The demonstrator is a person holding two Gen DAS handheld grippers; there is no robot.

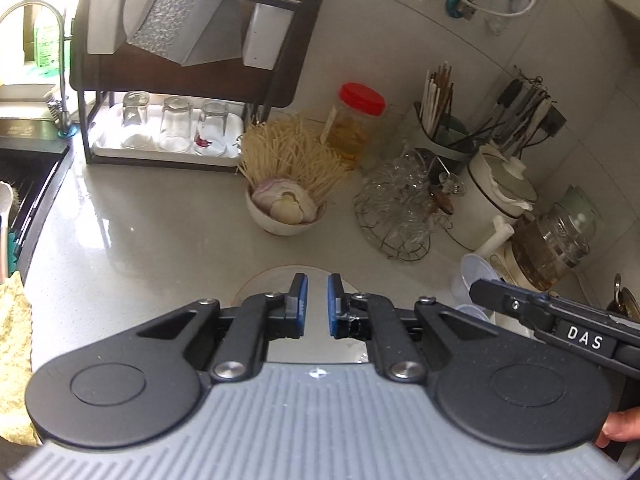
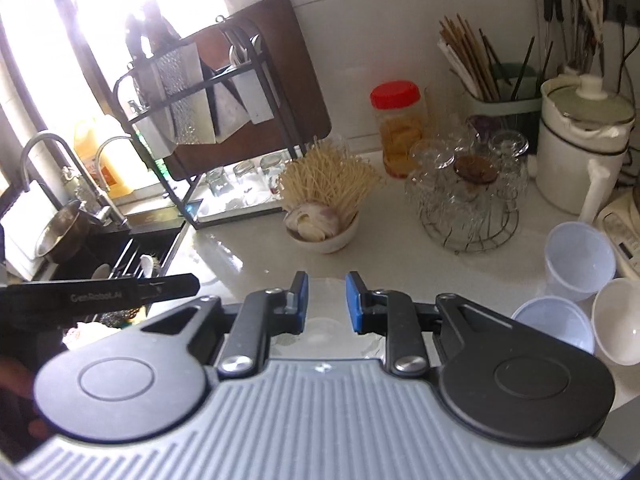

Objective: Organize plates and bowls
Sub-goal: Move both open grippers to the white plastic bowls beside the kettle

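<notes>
A flat plate point(image 1: 276, 274) lies on the pale counter right under my left gripper point(image 1: 317, 304), whose blue pads stand a little apart with nothing between them. The same plate point(image 2: 326, 324) shows under my right gripper point(image 2: 326, 302), which is open and empty. A white bowl point(image 1: 280, 216) holding onion and garlic sits ahead at the middle of the counter and also shows in the right wrist view point(image 2: 328, 236). Three pale plastic bowls point(image 2: 580, 260) stand at the right. The dish rack point(image 1: 160, 80) stands at the back left.
The sink point(image 1: 24, 184) is at the left with a tap point(image 2: 52, 168). A wire basket of glasses point(image 2: 468, 200), a red-lidded jar point(image 2: 400, 124), a chopstick holder point(image 2: 500, 92) and a white pot point(image 2: 580, 152) crowd the back right. Upturned glasses point(image 1: 176, 128) stand under the rack.
</notes>
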